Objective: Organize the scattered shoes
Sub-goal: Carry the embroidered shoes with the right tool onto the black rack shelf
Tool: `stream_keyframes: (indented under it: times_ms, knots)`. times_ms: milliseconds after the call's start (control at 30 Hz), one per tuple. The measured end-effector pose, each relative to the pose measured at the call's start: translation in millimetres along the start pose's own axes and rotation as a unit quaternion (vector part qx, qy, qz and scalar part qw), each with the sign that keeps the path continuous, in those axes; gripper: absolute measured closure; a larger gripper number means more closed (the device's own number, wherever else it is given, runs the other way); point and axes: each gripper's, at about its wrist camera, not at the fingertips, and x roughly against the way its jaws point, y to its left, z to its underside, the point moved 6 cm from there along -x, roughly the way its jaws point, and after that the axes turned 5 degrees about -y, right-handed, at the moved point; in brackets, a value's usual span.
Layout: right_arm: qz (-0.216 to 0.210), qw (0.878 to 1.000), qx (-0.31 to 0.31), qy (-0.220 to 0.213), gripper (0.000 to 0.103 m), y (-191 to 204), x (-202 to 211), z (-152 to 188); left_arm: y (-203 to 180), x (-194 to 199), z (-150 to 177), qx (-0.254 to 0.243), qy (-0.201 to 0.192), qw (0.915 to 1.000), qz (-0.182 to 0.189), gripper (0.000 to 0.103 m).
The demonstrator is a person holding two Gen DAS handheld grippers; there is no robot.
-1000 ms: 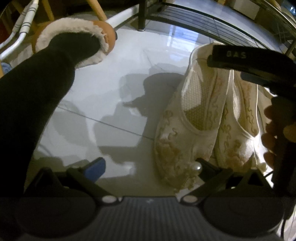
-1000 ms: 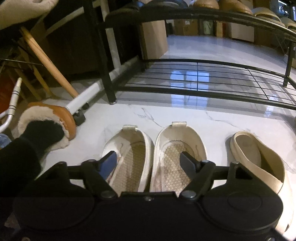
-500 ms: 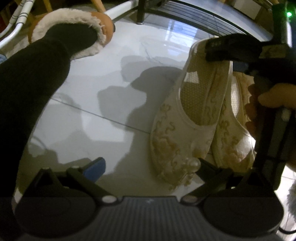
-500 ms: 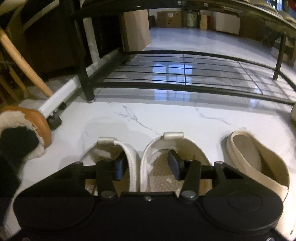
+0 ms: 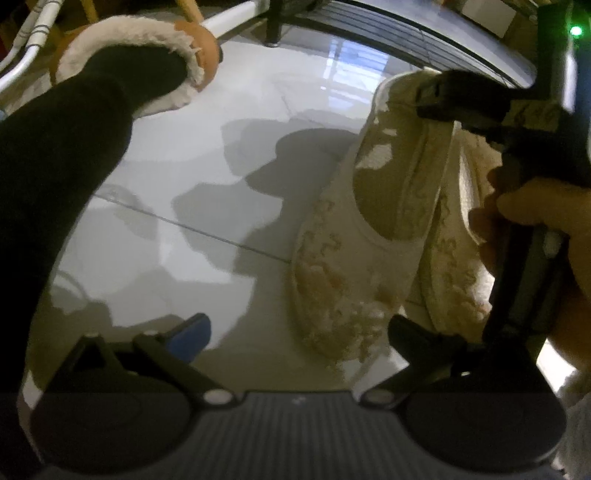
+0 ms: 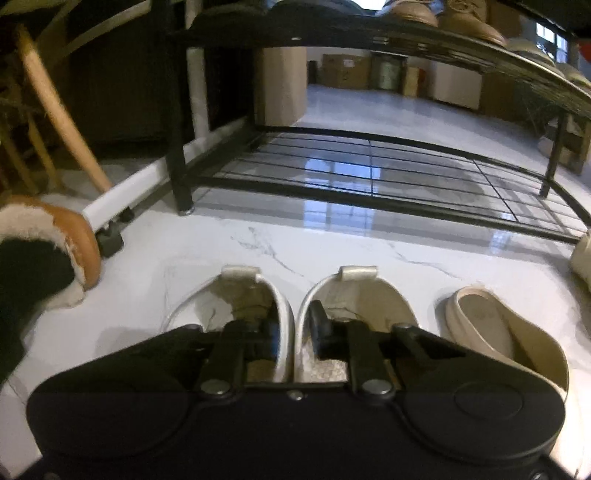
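A pair of cream embroidered flat shoes point(image 6: 291, 321) hangs side by side, heels toward the black shoe rack point(image 6: 369, 177). My right gripper point(image 6: 293, 332) is shut on their two inner walls, pinched together, and holds them a little above the white floor. In the left wrist view the pair point(image 5: 369, 240) fills the right half, with the right gripper's body over its heels. My left gripper point(image 5: 295, 332) is open and empty, low over the floor by the shoes' toes.
A beige slip-on shoe point(image 6: 506, 332) lies to the right of the pair. A brown fleece-lined slipper on a black-socked foot point(image 6: 55, 254) is at the left. Several shoes sit on the rack's upper shelf point(image 6: 443, 18). A wooden chair leg point(image 6: 62, 118) and white bar stand at the left.
My right gripper has closed from open onto the inner walls of the two cream shoes and lifted them slightly toward the rack. My left gripper stays open.
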Motion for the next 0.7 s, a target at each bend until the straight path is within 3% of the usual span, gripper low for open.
stream_keyframes:
  times_ms: [200, 300, 467, 700]
  knots:
    - [-0.027, 0.999, 0.005, -0.04, 0.088, 6, 16, -28, -6, -1, -2, -0.005, -0.004, 0.9999, 0.008, 0.001]
    - [-0.046, 0.997, -0.008, -0.055, 0.088, 9, 10, -57, -6, 7, -7, -0.013, -0.025, 0.9995, 0.011, 0.001]
    - [-0.054, 0.996, -0.028, -0.064, 0.088, 16, -47, -121, -2, 16, -18, -0.016, -0.066, 0.9977, -0.001, 0.0]
    - [-0.031, 0.99, -0.075, -0.116, 0.088, 21, -151, -194, 19, 8, -31, 0.038, -0.062, 0.9971, -0.024, 0.001]
